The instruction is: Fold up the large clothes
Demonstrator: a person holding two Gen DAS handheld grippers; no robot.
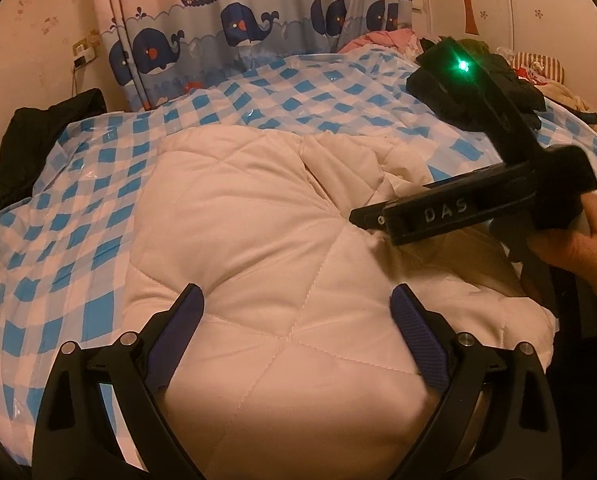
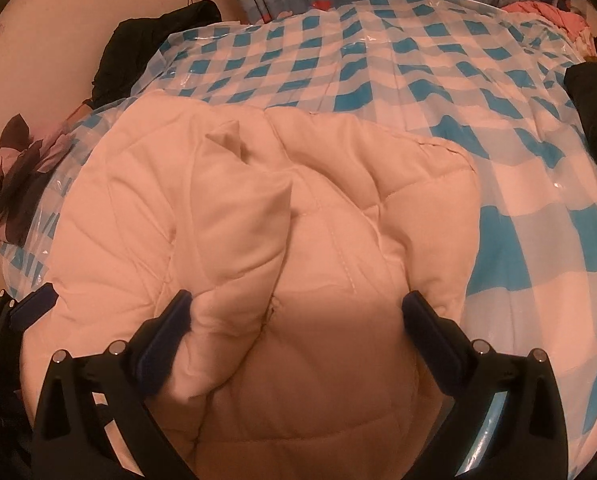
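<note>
One cream quilted jacket [image 1: 258, 216] is seen spread on the blue-and-white checked bed cover [image 1: 78, 184], partly folded. Two grippers are counted: the left gripper [image 1: 296, 312] is held wide above the jacket, and the right gripper [image 2: 296, 320] is likewise spread wide, nothing gripped. One whale-print curtain [image 1: 234, 32] is hung behind.

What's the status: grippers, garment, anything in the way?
Left gripper open, right gripper open, both over the garment. Quilted cream coat bunched on the checked cover, nothing gripped. Nothing blocking the coat.
</note>
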